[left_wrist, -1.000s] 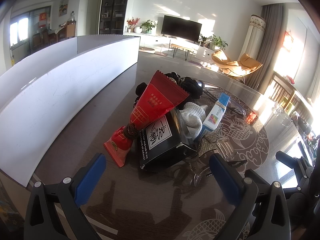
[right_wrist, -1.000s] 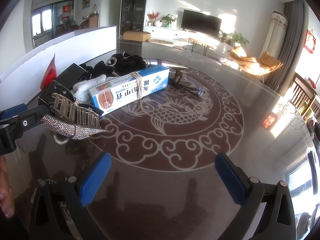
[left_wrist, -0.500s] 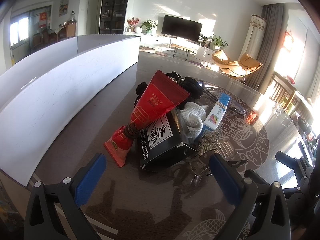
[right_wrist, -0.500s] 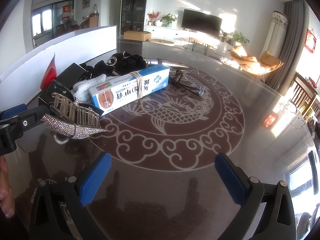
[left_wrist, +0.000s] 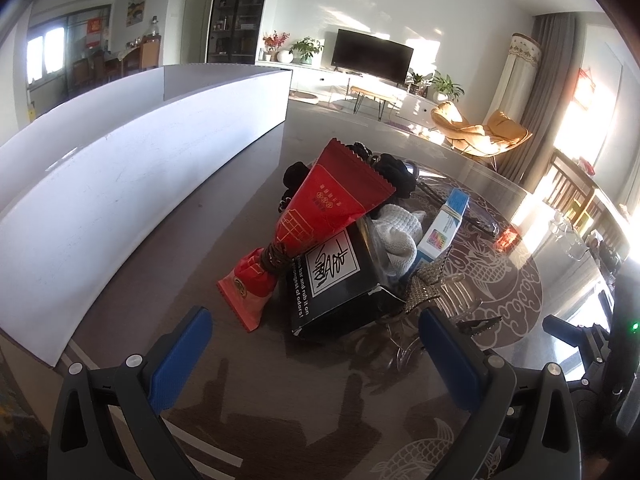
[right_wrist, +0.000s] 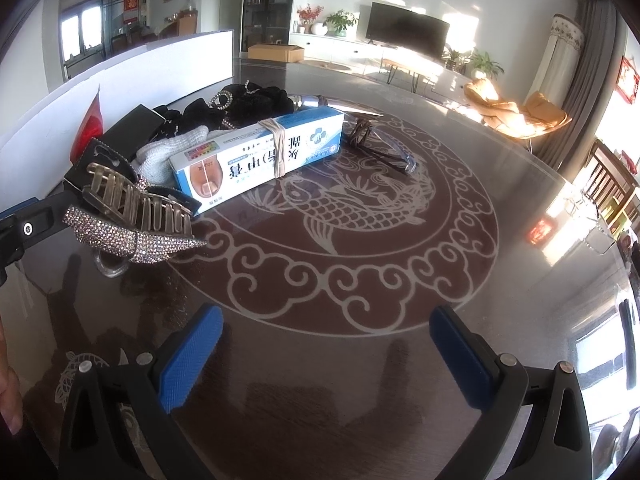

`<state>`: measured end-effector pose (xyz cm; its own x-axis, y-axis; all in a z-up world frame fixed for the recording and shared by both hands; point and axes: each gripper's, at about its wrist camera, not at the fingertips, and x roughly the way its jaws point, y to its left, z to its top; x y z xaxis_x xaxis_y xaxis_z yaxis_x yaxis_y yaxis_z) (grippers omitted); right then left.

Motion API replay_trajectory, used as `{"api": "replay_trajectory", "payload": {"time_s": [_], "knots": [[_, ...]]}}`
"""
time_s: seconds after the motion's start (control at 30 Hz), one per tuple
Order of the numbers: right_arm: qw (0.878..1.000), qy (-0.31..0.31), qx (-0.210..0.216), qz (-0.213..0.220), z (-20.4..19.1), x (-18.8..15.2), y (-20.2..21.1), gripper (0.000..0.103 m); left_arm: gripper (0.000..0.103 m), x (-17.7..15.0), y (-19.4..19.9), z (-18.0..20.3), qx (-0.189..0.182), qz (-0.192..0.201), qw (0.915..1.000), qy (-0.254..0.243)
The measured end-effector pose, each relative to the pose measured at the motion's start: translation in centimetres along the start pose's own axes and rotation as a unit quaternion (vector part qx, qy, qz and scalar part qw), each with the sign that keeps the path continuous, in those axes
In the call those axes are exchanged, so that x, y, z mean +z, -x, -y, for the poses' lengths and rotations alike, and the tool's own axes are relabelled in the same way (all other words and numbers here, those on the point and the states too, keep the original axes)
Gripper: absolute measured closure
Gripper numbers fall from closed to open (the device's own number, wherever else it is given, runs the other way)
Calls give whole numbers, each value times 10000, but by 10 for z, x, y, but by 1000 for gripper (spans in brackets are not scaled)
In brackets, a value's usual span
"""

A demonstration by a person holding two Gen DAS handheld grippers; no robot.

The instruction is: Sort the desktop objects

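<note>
A pile of objects lies on the dark table. In the left wrist view: a red snack packet, a black box, a white knitted cloth, a blue-white box and black hair ties. My left gripper is open and empty just short of the black box. In the right wrist view: a rhinestone hair claw, the blue-white box, glasses and black hair ties. My right gripper is open and empty over the fish pattern.
A long white bin stands along the table's left side; it also shows in the right wrist view. The right gripper's body shows at the right of the left wrist view. The table edge curves at the right.
</note>
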<state>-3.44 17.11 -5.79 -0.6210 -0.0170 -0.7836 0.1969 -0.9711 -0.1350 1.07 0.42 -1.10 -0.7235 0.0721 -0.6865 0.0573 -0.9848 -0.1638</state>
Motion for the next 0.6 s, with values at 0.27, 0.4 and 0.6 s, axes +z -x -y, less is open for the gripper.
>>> {"api": "replay_trajectory", "payload": {"time_s": [0.27, 0.4, 0.6], "knots": [[9976, -418, 522, -180, 18, -2, -6, 0, 0, -3, -4, 1, 134, -102, 9999, -18], [9979, -380, 483, -190, 15, 8, -13, 0, 0, -2, -9, -1, 178, -186, 9997, 2], [9979, -351, 508, -192, 12, 15, -17, 0, 0, -3, -8, -5, 251, -204, 9995, 25]]}}
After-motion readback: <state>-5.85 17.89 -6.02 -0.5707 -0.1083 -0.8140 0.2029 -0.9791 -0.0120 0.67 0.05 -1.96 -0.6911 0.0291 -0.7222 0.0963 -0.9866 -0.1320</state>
